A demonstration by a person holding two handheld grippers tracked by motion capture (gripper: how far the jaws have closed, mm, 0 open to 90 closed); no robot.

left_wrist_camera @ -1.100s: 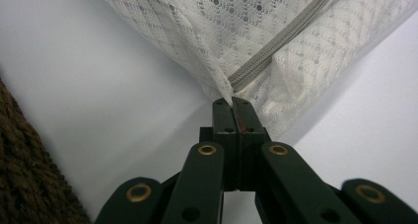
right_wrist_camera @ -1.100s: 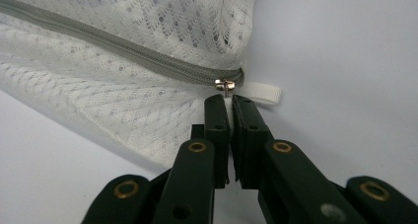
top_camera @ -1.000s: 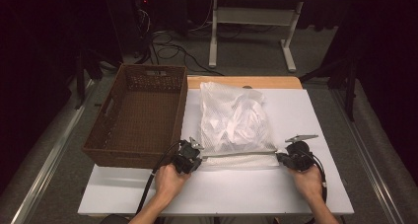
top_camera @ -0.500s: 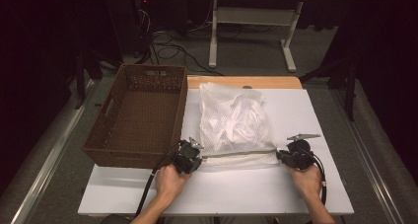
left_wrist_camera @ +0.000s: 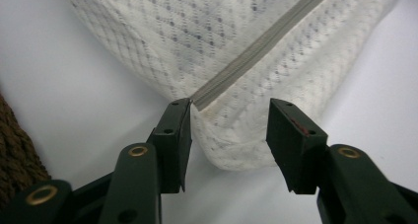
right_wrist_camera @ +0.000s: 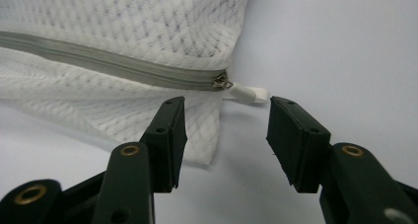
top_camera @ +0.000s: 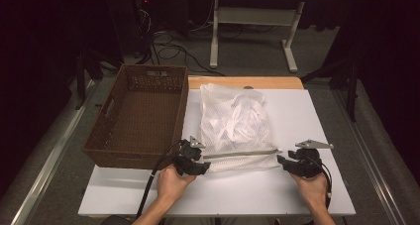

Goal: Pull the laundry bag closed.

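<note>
The high view looked forward and down from above the near table (top_camera: 297, 195) edge. Each gripper view sat close behind its jaws, facing the mesh bag (top_camera: 235, 126); all three shared its grey zipper (left_wrist_camera: 256, 49).

Left gripper (left_wrist_camera: 229, 135): jaws parted, having just been opening; near corner of white mesh bag (left_wrist_camera: 236, 51) lying in the gap, pressed by neither pad. Left pad (left_wrist_camera: 178, 135) touching or just beside the bag's edge, at the point where the grey zipper (left_wrist_camera: 256, 49) ends. Right pad (left_wrist_camera: 288, 140) standing clear of the mesh. Zipper closed, running from that end diagonally up and to the right across the bag toward the far right. Bag resting flat on the white worktop (left_wrist_camera: 74, 100), its mesh showing faint dark patches inside. Brown woven basket (left_wrist_camera: 17, 155) edge at near left, well apart from the bag.
</note>
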